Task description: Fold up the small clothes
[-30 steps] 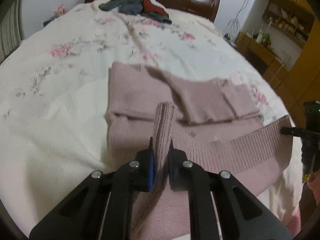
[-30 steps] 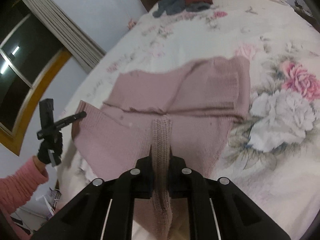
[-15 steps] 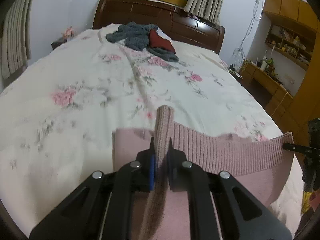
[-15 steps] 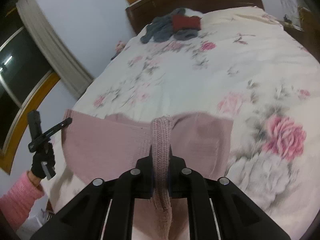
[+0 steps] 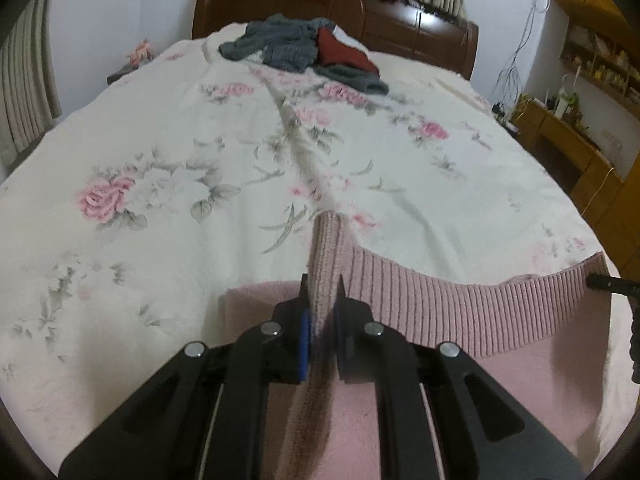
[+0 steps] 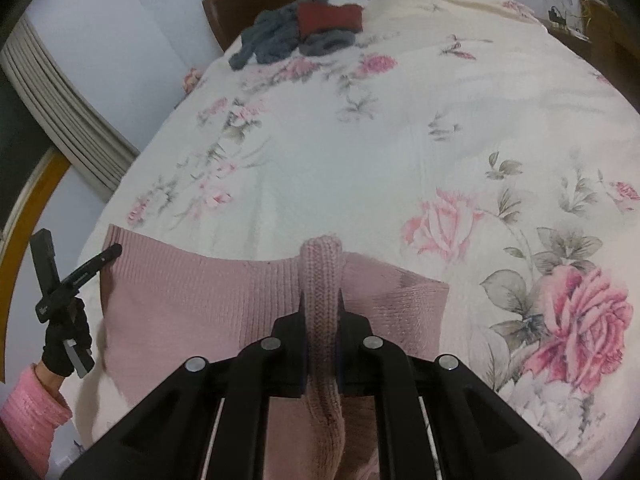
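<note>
One pink sweater (image 5: 460, 312), held up at the near end of the bed (image 5: 200, 152) by its ribbed hem. One bed, spread with a white cover printed with pink roses. One heap of clothes (image 5: 304, 50) at the far end by the dark wooden headboard (image 5: 320, 0): grey knits with a single dark red piece among them.

Two grippers, both in use. Left gripper (image 5: 322, 292) clamped narrow on a bunched fold of the hem, ribbed knit standing up between its jaws and rising past the tips. Right gripper (image 6: 320, 304) pinched likewise on another fold of the same hem, a rounded loop of knit poking out above the tips. Hem stretched taut between the two, sagging slightly in the middle, the body of the sweater hanging down toward the cameras.

Seen from the right wrist view: left gripper far out at the left edge, angled up and to the right, its tip touching the left corner of the hem. Held in one hand (image 6: 66, 340) wearing a black glove, with a pink fuzzy sleeve (image 6: 30, 408) at the wrist. Seen from the left wrist view: only a dark tip of the right gripper at the right edge, level with the right corner of the hem.
</note>
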The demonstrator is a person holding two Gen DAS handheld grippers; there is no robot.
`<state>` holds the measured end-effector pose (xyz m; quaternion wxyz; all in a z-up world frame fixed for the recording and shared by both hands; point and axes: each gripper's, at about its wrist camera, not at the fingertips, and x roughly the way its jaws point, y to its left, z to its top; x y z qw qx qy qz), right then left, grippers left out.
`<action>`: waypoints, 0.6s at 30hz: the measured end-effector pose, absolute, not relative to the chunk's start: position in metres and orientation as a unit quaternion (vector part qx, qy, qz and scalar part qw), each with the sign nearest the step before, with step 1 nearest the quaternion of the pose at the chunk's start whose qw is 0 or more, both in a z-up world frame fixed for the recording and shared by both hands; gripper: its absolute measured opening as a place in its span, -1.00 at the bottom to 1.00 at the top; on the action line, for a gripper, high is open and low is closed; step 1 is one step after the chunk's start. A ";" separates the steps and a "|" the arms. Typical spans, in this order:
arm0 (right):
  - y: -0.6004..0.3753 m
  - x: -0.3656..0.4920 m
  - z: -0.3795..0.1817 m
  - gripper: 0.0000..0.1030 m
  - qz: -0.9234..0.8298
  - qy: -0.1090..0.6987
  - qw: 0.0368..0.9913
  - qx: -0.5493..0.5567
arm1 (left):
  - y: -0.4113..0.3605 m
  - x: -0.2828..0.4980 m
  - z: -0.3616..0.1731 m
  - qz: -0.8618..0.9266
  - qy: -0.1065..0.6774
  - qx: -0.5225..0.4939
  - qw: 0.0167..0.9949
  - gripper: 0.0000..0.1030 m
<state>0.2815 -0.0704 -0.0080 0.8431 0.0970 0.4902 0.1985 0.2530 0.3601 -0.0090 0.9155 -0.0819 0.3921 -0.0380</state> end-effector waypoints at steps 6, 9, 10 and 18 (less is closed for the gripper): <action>-0.072 0.294 -0.035 -0.82 0.186 0.509 0.835 0.094 | 0.365 0.265 -0.038 -0.024 0.415 -0.075 0.907 -0.83; -0.072 0.300 -0.048 -0.82 0.181 0.519 0.830 0.093 | 0.367 0.270 -0.051 -0.014 0.429 -0.074 0.900 -0.76; -0.072 0.301 -0.052 -0.82 0.178 0.523 0.829 0.092 | 0.367 0.272 -0.056 -0.010 0.438 -0.072 0.896 -0.76; -0.081 0.295 -0.065 -0.53 0.164 0.543 0.816 0.109 | 0.376 0.265 -0.066 -0.015 0.465 -0.114 0.878 -0.15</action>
